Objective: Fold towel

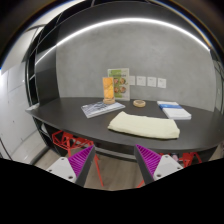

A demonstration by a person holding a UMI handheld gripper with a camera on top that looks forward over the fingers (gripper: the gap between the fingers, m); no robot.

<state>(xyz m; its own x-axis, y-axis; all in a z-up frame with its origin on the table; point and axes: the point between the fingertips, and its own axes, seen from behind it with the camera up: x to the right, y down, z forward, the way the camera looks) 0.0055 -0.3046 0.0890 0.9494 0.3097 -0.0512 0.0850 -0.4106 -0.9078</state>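
Observation:
A cream towel [143,125] lies folded and flat on the dark table [70,112], near its front edge, right of the middle. My gripper [112,162] is well back from the table and below its front edge. Its two fingers with magenta pads [78,157] stand wide apart with nothing between them; only the floor shows in the gap. The towel is far beyond the fingers, up and slightly right.
On the table are a magazine [102,108] at the left, an upright yellow booklet [116,86] by the back wall, a tape roll [139,103] and a blue-and-white book [173,109] at the right. Red frame parts [66,139] run under the table. A dark shelf [40,60] stands at left.

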